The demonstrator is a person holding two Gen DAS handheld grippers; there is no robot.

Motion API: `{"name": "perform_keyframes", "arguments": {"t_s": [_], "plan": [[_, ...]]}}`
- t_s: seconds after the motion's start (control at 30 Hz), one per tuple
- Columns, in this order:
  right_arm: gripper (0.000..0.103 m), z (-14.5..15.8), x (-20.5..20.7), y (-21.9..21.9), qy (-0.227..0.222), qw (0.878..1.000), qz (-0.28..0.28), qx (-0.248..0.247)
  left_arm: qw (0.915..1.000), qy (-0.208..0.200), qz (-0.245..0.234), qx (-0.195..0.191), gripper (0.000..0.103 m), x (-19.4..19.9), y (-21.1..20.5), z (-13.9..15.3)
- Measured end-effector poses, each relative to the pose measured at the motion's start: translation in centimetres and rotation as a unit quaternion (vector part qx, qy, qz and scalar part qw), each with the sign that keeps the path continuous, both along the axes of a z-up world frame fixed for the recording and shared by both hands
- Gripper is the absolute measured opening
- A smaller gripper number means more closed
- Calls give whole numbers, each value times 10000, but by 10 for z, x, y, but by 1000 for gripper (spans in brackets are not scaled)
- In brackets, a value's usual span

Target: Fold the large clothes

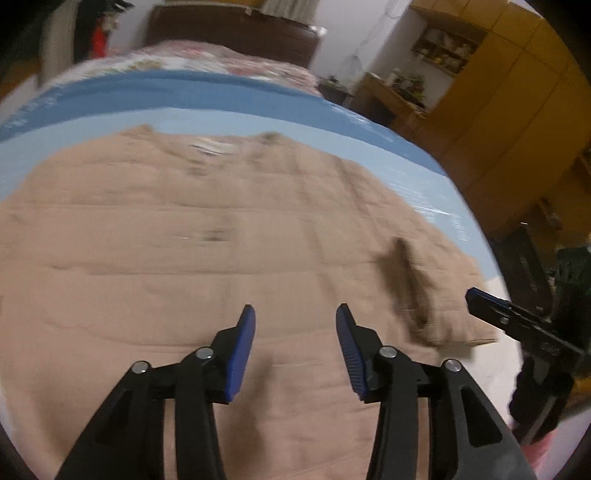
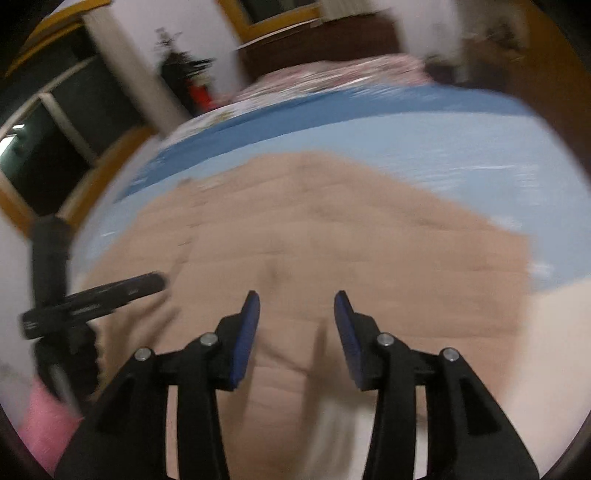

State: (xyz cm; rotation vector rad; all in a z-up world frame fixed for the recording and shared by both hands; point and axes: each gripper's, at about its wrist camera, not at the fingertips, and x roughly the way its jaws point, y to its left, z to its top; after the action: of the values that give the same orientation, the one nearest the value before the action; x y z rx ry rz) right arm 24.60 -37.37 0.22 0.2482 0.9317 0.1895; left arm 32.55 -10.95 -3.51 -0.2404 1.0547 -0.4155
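We see a tan quilted garment (image 1: pixel 207 236) spread flat on a bed w/ a light blue sheet (image 1: pixel 369 147); its collar w/ a white label lies at the far edge, hem toward us. A darker blue band and a floral bedspread (image 1: pixel 207 59) run beyond it, up to a dark wooden headboard (image 1: pixel 229 29). A dark fold or tab shows on the garment's right part in the left wrist view; too blurred to say what it is.

Our left gripper (image 1: pixel 295 314) hovers over the near middle of the garment, blue pads apart, nothing between them — released. Our right gripper (image 2: pixel 297 299) hangs over the garment's near right part, likewise spread wide & empty. We can't tell if either touches the cloth.

Each gripper shows in the other's view: the right one at the right edge of the left wrist view, near the garment's right corner; the left one at the left edge of the right wrist view.

Yellow wooden cabinets (image 1: pixel 517 92) stand right of the bed. Both views are motion-blurred, the right wrist one more so.
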Motion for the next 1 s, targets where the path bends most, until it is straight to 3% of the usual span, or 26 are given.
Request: {"name": "perform_keyframes", "arguments": {"t_s": [0.07, 0.17, 0.23, 0.4, 0.43, 0.47, 0.5, 0.57, 0.77, 0.9, 1.0], "plan": [[44, 4, -12, -26, 43, 9983, -559, -158, 9994, 161, -232, -221, 47, 4, -24, -3], [44, 1, -27, -67, 126, 9929, -1159, 218, 9976, 338, -519, -305, 47, 12, -66, -8], [44, -5, -34, -84, 174, 9883, -1503, 163, 9967, 440, -592, -348, 47, 18, -86, -12], [44, -32, -50, -116, 242, 9789, -1985, 421, 9933, 742, -667, -583, 45, 35, -124, -25], [44, -36, -52, -119, 245, 9782, -2003, 485, 9930, 776, -712, -540, 41, 36, -132, -27], [44, -39, -53, -121, 252, 9776, -2026, 516, 9928, 786, -763, -488, 21, 36, -138, -29], [44, -41, -52, -121, 255, 9776, -2025, 510, 9926, 791, -804, -460, 12, 39, -144, -32], [44, -41, -52, -119, 227, 9788, -1980, 482, 9929, 653, -854, -515, 3, 36, -149, -29], [44, -35, -55, -117, 50, 9818, -1807, 582, 9937, -287, -870, -641, 2, 6, -122, 16], [44, -29, -48, -98, -80, 9855, -1363, 1002, 9936, -794, -626, -502, 2, -10, -64, 49], [44, -30, -33, -73, 16, 9904, -1060, 893, 9942, -995, -312, -266, 2, -13, -19, 66]]}}
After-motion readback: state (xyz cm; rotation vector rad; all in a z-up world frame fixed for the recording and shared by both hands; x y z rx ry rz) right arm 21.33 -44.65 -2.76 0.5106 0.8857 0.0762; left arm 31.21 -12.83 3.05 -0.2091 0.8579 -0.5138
